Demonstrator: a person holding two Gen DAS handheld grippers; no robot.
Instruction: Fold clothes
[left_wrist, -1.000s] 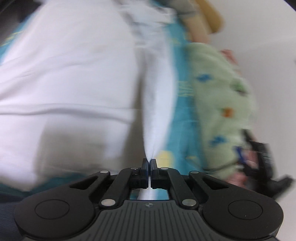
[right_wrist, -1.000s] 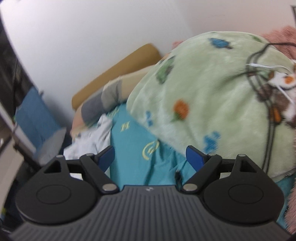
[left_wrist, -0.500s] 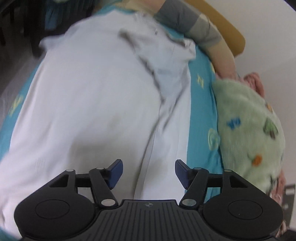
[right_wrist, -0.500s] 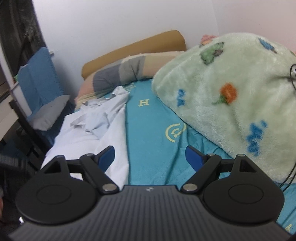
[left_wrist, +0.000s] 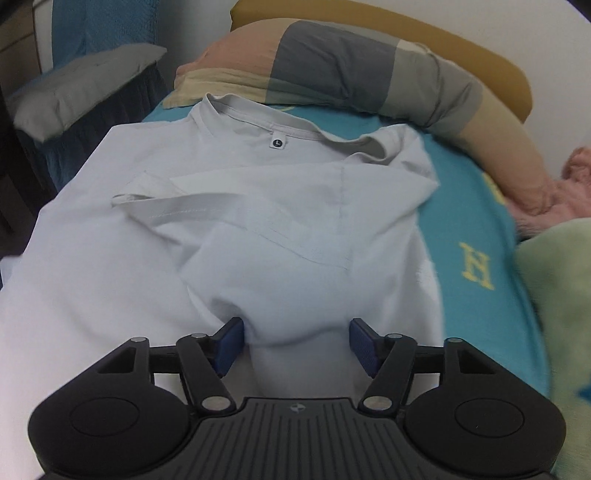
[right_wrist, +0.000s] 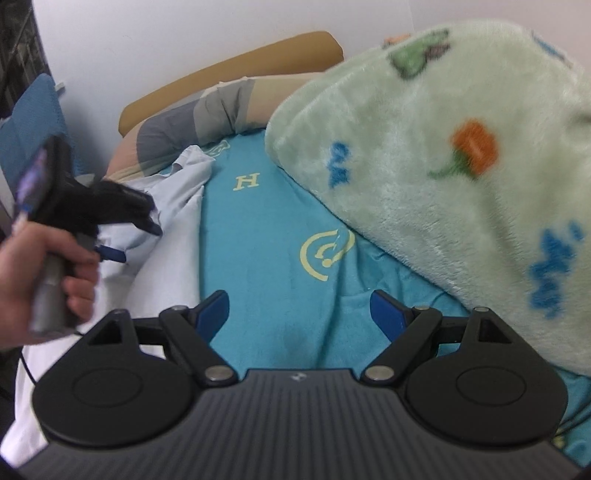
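Observation:
A pale grey T-shirt (left_wrist: 258, 221) lies spread on the teal bed sheet (left_wrist: 461, 206), collar toward the pillow, with one sleeve folded in over the chest. My left gripper (left_wrist: 297, 339) points down onto the shirt. Its jaws are closing, and a raised hump of shirt fabric sits between the blue pads. The right wrist view shows that left gripper (right_wrist: 138, 242) held by a hand (right_wrist: 33, 258) over the shirt (right_wrist: 173, 206). My right gripper (right_wrist: 299, 310) is open above bare teal sheet (right_wrist: 266, 229), to the right of the shirt, holding nothing.
A striped pillow (left_wrist: 369, 62) and a mustard headboard run along the head of the bed. A bulky green fleece blanket (right_wrist: 424, 147) fills the right side. A pink cloth (left_wrist: 569, 184) lies near the wall, and a grey cushion (left_wrist: 81, 85) sits left of the bed.
The left gripper let go of the white fabric edge, opened, and swept toward the collar end, down onto the shirt. The right gripper sank toward the sheet; the left gripper and hand entered its view.

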